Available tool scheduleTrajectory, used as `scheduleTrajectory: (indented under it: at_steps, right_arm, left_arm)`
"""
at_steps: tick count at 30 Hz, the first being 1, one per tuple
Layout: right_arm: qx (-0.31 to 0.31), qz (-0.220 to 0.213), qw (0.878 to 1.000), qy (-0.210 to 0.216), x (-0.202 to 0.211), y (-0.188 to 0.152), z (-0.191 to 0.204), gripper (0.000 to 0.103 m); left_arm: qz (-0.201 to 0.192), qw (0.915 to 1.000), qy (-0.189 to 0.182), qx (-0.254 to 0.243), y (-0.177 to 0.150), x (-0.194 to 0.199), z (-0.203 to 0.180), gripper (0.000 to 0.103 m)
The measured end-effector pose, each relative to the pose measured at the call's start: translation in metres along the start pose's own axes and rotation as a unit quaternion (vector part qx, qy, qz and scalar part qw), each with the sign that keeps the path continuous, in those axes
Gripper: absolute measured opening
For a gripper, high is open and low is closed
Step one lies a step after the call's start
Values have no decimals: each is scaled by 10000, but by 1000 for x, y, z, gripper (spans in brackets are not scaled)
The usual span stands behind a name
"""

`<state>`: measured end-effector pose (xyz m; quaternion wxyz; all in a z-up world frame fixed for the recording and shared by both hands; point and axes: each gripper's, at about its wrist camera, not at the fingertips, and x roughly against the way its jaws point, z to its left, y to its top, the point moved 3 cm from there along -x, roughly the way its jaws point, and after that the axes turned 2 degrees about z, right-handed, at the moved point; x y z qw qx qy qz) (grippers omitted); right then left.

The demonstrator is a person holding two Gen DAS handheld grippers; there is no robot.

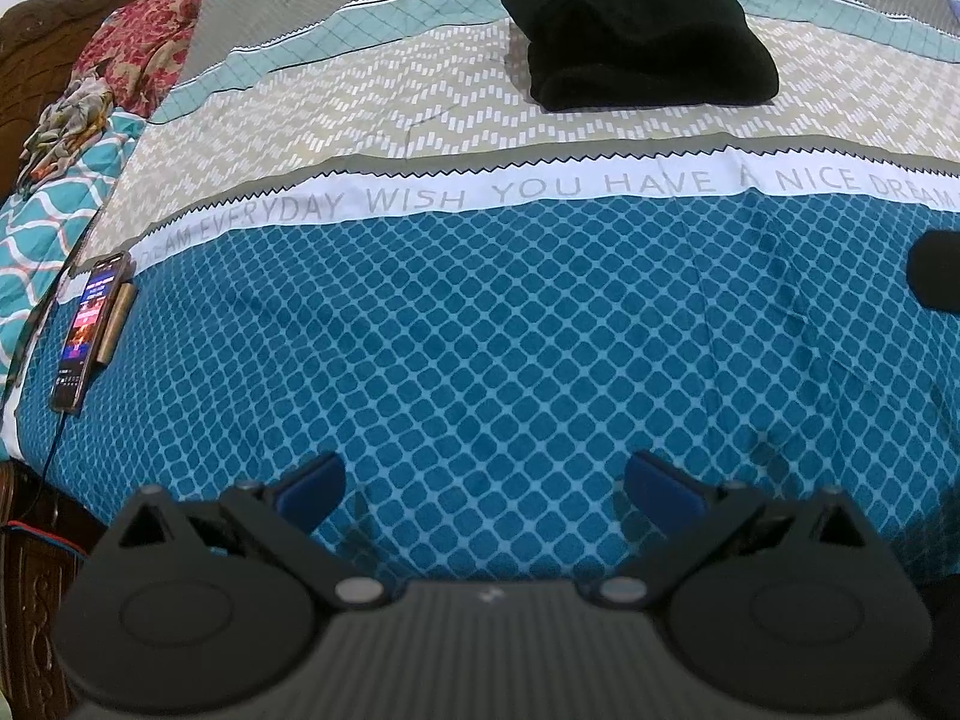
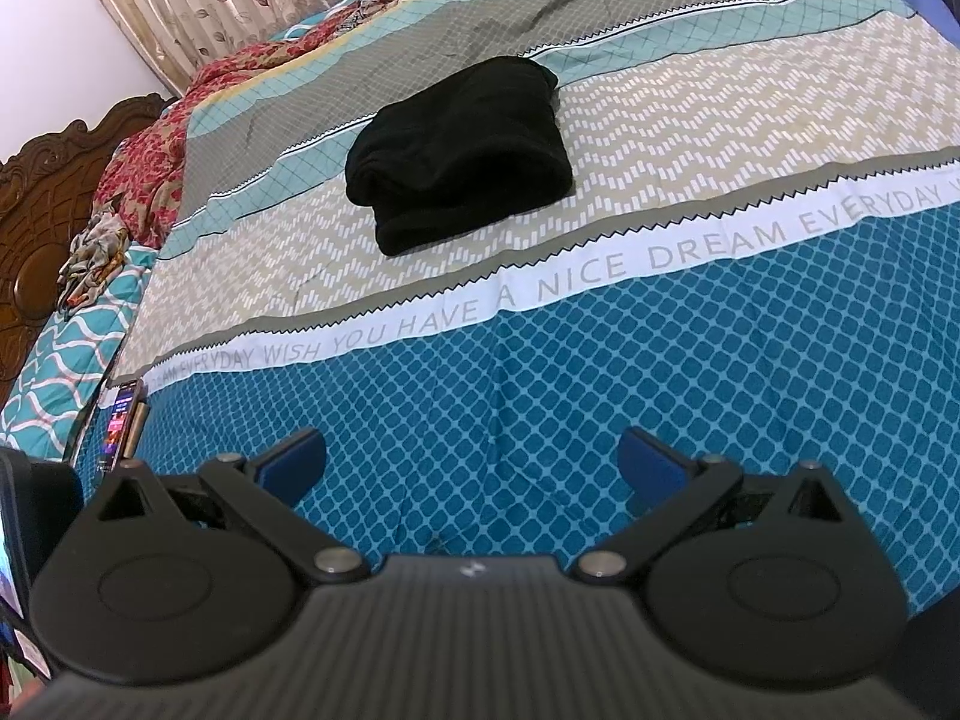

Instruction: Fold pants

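pants (image 1: 639,30): soft black bundle, folded, lumpy, sitting on the bedsheet's (image 1: 510,330) beige zigzag band
left tongs (image 1: 485,489): spread wide, empty
right tongs (image 2: 474,468): same

Patterned bedsheet (image 1: 480,330) filling the frame, lit phone (image 1: 87,330) at left edge, red floral blanket (image 1: 144,42) upper left, carved headboard (image 2: 54,180) far left

Open bedspread (image 1: 510,330) reaches the folded pants (image 1: 636,30); a phone (image 1: 90,330) lies at its left edge.

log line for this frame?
pants: folded, on bedsheet | left gripper: open, empty | right gripper: open, empty | phone: bed edge
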<state>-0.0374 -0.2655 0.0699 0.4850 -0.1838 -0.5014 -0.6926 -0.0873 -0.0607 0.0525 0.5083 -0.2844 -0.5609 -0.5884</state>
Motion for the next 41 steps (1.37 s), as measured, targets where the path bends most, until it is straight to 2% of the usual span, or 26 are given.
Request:
scheduleTrajectory:
  at_steps: [33, 41]
  right_arm:
    - [-25, 23, 10000, -10, 2, -2, -1, 103]
    - [-13, -48, 10000, 66, 4, -4, 1, 103]
  left_arm:
    - [256, 9993, -263, -42, -5, -9, -1, 103]
    - [17, 9990, -428, -104, -3, 0, -3, 103]
